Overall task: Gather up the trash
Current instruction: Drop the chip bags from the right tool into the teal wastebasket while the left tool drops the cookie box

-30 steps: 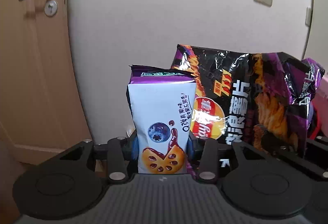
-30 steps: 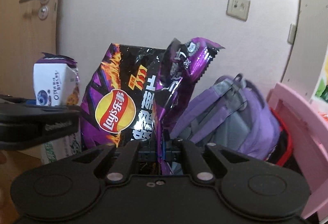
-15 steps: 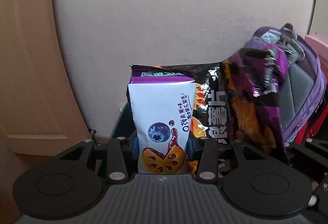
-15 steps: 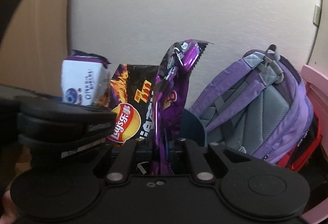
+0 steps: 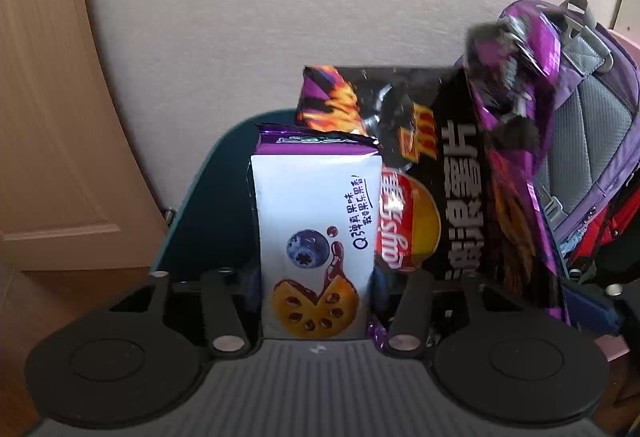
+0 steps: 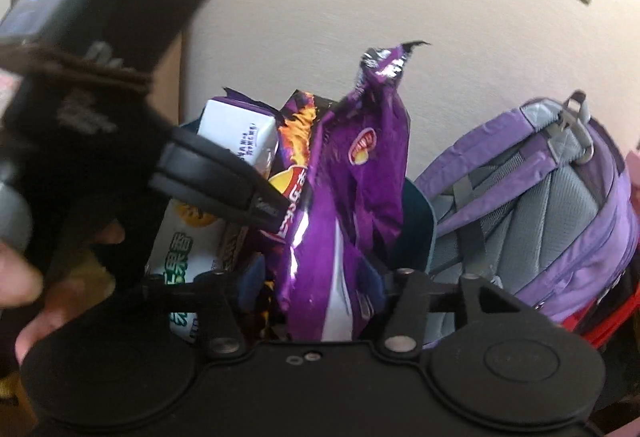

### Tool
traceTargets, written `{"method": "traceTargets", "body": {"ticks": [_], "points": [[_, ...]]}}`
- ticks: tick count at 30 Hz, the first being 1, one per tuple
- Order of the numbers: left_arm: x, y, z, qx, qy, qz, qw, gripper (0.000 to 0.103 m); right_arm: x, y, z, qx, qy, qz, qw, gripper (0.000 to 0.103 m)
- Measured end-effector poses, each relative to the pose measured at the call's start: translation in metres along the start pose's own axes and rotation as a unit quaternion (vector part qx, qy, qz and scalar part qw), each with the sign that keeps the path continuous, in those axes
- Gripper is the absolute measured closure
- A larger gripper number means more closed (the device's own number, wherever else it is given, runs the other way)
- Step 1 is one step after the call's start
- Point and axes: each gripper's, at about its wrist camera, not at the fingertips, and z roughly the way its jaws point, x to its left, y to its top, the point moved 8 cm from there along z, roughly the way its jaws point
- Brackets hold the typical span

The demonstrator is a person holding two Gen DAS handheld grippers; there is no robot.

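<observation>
My left gripper [image 5: 316, 285] is shut on a white and purple snack box [image 5: 316, 233] with a blueberry picture and holds it upright over a dark teal bin [image 5: 208, 205]. My right gripper [image 6: 316, 285] holds a purple chip bag [image 6: 352, 197] between its fingers; they have spread apart. A black Lay's chip bag [image 5: 440, 173] stands between the two, also seen in the right wrist view [image 6: 294, 141]. The snack box shows in the right wrist view [image 6: 240, 137] behind the left gripper's body [image 6: 216, 181]. The purple bag shows blurred at the right of the left wrist view [image 5: 516, 109].
A purple and grey backpack [image 6: 552, 205] leans on the wall right of the bin, with something red [image 6: 612, 313] below it. A wooden door [image 5: 48, 117] is at the left. The bin's rim [image 6: 420, 221] shows behind the purple bag. A green-print wrapper [image 6: 180, 253] lies inside.
Both grippers have tilted down toward the bin, which now shows below the box. The right gripper's fingers have spread wider around the purple bag. The left gripper has come closer to the right camera.
</observation>
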Motion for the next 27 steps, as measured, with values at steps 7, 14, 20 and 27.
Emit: {"method": "traceTargets", "body": {"ticks": [7, 14, 20, 27], "points": [[-0.005, -0.008, -0.011, -0.013, -0.002, 0.001, 0.9999, 0.028, 0.001, -0.005, -0.02, -0.007, -0.006, -0.009, 1.0, 0.024], [-0.009, -0.007, -0.041, -0.033, -0.006, 0.008, 0.9994, 0.028, -0.015, -0.004, -0.044, -0.02, -0.003, 0.02, 1.0, 0.021], [-0.008, -0.018, -0.081, -0.054, -0.018, 0.017, 0.9983, 0.028, -0.033, -0.004, -0.07, -0.036, 0.002, 0.042, 0.998, 0.019], [-0.003, -0.042, -0.132, -0.076, -0.021, 0.025, 0.9966, 0.023, -0.029, -0.015, -0.12, -0.052, 0.007, 0.053, 0.997, 0.018]]}}
